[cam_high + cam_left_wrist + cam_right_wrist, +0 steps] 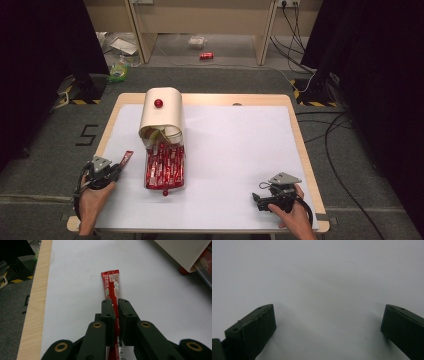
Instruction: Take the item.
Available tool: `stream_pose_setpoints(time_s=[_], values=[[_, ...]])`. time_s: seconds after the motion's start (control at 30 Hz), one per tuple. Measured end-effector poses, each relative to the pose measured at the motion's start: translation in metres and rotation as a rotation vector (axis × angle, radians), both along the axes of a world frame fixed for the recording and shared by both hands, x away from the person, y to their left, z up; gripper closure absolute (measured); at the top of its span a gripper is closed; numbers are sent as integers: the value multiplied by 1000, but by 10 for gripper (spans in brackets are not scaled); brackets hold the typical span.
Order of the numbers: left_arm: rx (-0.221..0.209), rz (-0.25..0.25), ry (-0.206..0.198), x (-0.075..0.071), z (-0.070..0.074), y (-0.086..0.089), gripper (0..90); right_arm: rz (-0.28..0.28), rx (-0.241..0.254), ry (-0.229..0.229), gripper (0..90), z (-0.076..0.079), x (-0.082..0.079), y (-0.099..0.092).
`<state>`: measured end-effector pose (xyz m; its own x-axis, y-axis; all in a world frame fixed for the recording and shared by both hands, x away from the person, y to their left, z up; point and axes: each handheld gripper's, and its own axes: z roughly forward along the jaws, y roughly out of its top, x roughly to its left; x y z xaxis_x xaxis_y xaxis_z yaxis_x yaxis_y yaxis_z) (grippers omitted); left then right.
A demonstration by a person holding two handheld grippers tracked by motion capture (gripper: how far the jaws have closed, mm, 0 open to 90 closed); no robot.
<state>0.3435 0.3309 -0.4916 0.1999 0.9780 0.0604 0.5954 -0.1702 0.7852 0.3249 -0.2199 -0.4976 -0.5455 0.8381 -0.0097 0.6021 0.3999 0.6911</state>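
Observation:
My left gripper (pixel 119 167) (pixel 116 301) is shut on a long red sachet (pixel 111 285) (pixel 126 159) near the table's left front; the sachet sticks out past the jaws over the white mat. A cream box (pixel 161 114) with a red knob lies tipped on its side at the back left. Its clear drawer (pixel 165 167) is pulled out toward me and packed with several red sachets. My right gripper (pixel 256 199) (pixel 328 322) rests at the right front, jaws wide apart with bare mat between them.
A white mat (pixel 240 150) covers the wooden table (pixel 235 99). A corner of the cream box (pixel 182 252) shows at the upper right of the left gripper view. Cables and a red can (pixel 206 56) lie on the floor beyond the table.

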Motion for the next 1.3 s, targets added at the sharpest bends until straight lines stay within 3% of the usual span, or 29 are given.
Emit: stream_pose_setpoints(time_s=[0.3,0.5,0.83,1.13,1.3], values=[[0,-4,7,0,0,0,818,0,0,0,2,0,0,0],[9,-20,-2,-2,5,-1,744,0,1,0,2,0,0,0],[5,-56,-33,-5,11,-6,424,1,1,0,2,0,0,0],[11,-77,-65,-11,20,-11,287,2,1,-2,2,0,0,0],[-28,-95,-69,-16,21,-12,223,0,0,-1,2,0,0,0]])
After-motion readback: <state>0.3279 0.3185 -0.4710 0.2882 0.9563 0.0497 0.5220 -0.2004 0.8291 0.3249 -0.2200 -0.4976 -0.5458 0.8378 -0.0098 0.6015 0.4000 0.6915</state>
